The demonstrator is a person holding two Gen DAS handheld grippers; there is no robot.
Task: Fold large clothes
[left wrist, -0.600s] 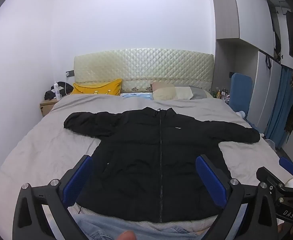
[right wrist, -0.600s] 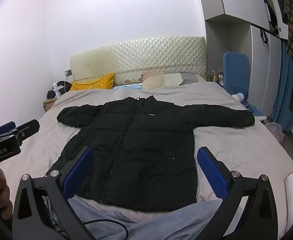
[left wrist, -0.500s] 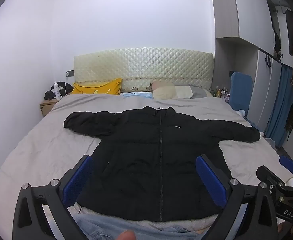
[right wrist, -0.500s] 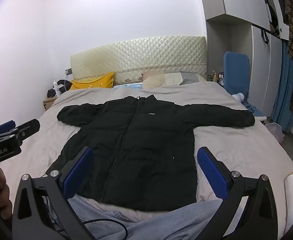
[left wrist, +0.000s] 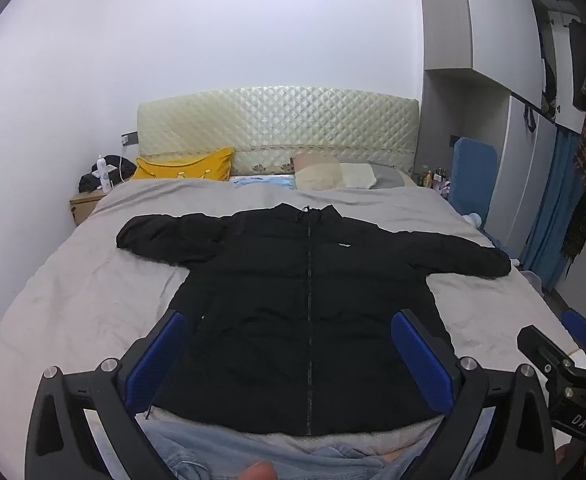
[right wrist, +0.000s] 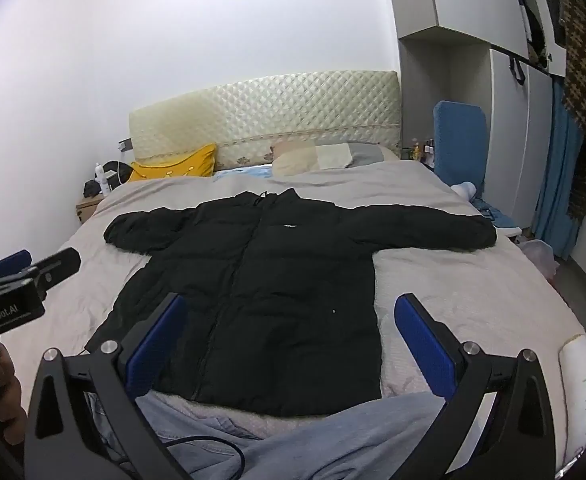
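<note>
the black jacket (left wrist: 309, 320) lies face up and spread flat on the bed (left wrist: 73, 312), zip closed, collar toward the headboard (left wrist: 277, 128), hem toward the foot edge where the person stands. its body axis runs from hem to collar, straight away from both tools; the two sleeves extend sideways across the bed, one toward the nightstand (left wrist: 83, 204) side, the other toward the wardrobe (left wrist: 525, 152) side.

the left gripper (left wrist: 293, 344) is released: jaws spread wide, nothing between them, held above the hem and not touching cloth. the right gripper (right wrist: 291, 332) is likewise released and empty, jaws wide, hovering over the hem zone. in the left view the jaws frame the zip line; in the right view they frame the wardrobe-side half of the jacket body.

controlling relation, as a judgement: no fold is made yet. each sleeve tip lies far from the hem and outboard of the jacket body. the left gripper is nearer the nightstand-side sleeve (left wrist: 161, 236); the right gripper is nearer the wardrobe-side sleeve (right wrist: 433, 232). a sleeve-first fold calls for a forward and outward reach by each tool.

containers: no container forms part of the task. pale blue denim fabric (right wrist: 333, 436) lies bunched at the foot edge, just below the jacket hem; whether it touches the hem cannot be told.
</note>
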